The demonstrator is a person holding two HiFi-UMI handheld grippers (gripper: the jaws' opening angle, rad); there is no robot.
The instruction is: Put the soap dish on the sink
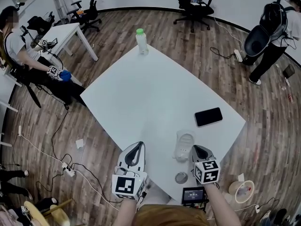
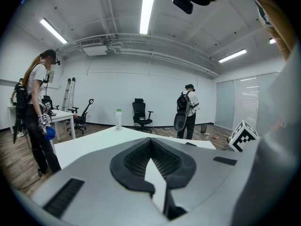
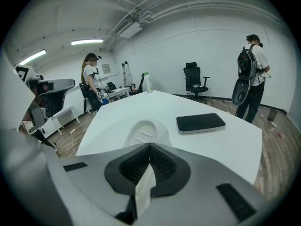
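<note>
Head view, soap dish (image 1: pixel 183 142) rim pinched by right gripper (image 1: pixel 195 149), left gripper (image 1: pixel 137 145) pressed together, green-capped bottle (image 1: pixel 141 42) upright

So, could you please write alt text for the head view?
A white soap dish lies near the front edge of a white table, beside the right hand-held gripper; the left hand-held gripper is alongside. Farther off are a black phone and a green-capped bottle.
</note>
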